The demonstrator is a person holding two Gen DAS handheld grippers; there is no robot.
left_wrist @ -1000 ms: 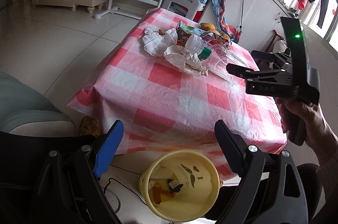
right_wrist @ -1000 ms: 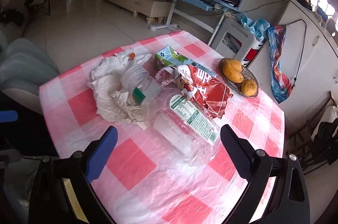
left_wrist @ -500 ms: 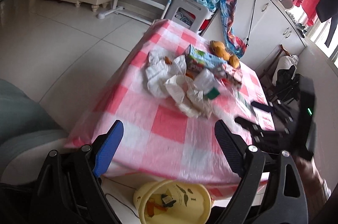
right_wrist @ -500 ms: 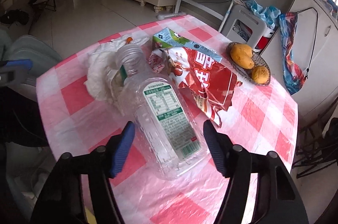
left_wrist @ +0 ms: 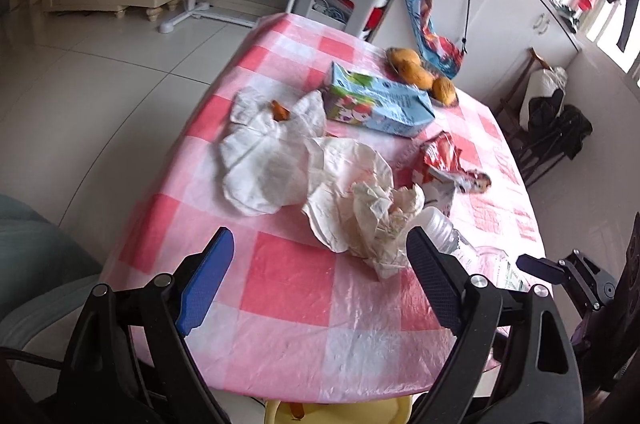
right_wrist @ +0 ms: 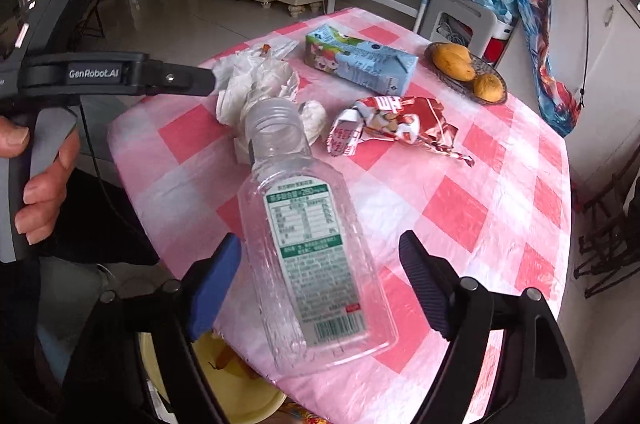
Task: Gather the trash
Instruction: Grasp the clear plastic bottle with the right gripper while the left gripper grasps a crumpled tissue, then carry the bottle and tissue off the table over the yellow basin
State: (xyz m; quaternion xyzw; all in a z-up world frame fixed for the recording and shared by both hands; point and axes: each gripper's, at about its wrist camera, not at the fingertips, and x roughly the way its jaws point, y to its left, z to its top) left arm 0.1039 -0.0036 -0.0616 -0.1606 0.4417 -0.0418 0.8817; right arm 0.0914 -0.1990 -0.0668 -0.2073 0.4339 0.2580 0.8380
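Your right tongs [right_wrist: 320,264] now straddle the clear plastic bottle [right_wrist: 308,244], lower centre of frame, at the bench [right_wrist: 500,184] edge. They have narrowed since a second ago, yet gaps show, so no firm pinch. Your left tongs [left_wrist: 320,264] stay spread, now nearer the crumpled paper [left_wrist: 360,208].

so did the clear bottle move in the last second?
Yes. The clear bottle has swung away from the red snack wrapper toward the near table edge, and now lies between the fingers of the open right claw.
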